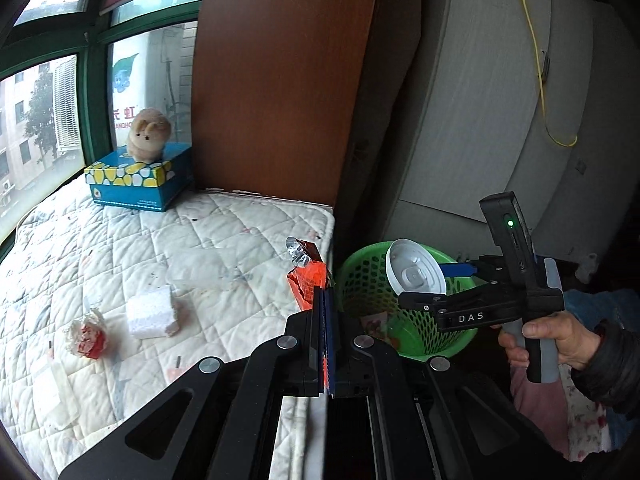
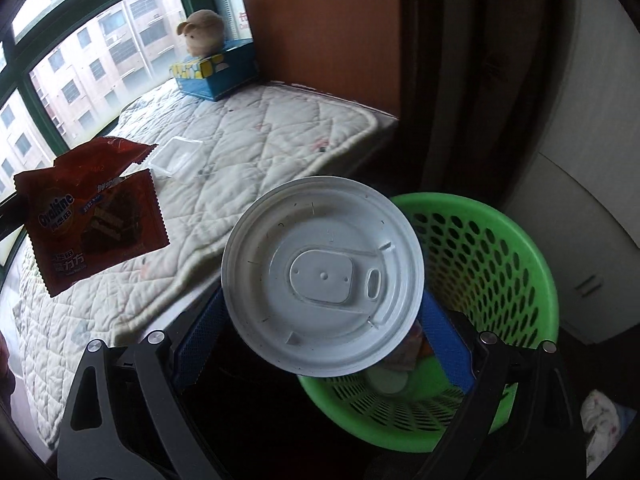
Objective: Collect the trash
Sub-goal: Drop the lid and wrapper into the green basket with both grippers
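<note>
Right gripper [image 2: 320, 320] is clamped wide on a lidded white cup [image 2: 322, 276], carried over the near rim of the green basket [image 2: 500, 264], whose mouth lies just beyond and below (cup's axis tilted toward it). Left gripper [image 1: 324, 320], pinching a red wrapper [image 1: 308, 280], hangs just beside the basket, over the mattress [image 1: 200, 240] edge.

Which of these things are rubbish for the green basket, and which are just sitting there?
Rubbish job:
- red snack wrapper, pinched in the left gripper
- white cup lid, between the right gripper pads
- green basket
- crumpled red-and-white wad
- white foam block

Just sitting there:
- tissue box
- plush toy
- quilted mattress
</note>
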A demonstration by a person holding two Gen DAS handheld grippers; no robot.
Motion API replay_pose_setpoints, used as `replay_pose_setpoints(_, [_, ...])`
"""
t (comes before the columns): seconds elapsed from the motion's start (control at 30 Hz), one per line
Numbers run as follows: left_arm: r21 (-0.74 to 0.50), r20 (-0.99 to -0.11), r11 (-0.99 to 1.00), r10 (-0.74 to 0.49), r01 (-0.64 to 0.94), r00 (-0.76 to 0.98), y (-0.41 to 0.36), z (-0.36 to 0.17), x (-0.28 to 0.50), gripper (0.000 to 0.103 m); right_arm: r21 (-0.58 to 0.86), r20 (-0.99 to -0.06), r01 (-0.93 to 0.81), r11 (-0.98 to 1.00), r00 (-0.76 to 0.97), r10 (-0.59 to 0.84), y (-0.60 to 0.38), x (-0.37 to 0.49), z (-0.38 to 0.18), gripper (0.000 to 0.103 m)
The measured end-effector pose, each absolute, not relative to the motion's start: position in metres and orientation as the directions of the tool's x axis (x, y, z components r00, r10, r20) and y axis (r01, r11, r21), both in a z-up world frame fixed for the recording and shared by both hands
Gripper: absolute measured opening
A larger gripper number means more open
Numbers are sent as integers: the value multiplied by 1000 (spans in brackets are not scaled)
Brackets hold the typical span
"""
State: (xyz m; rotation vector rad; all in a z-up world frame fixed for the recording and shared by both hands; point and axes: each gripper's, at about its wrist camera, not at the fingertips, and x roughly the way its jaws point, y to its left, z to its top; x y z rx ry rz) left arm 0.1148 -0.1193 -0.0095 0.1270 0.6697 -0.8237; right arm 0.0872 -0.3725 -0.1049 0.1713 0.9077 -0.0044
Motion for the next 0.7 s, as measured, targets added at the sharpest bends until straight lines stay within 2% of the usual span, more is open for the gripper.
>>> replay_pose_setpoints(0.4, [-159,-637,619,-660,769,399,-198,-17,104,1,151,-806,208,966,592,-2,-437,58,-121,94])
replay_pose_setpoints(0.7, [-175,-674,589,-656,789,340,-250,-33,110,1,183,-784,251,950,620,-12,-464,37,-113,94])
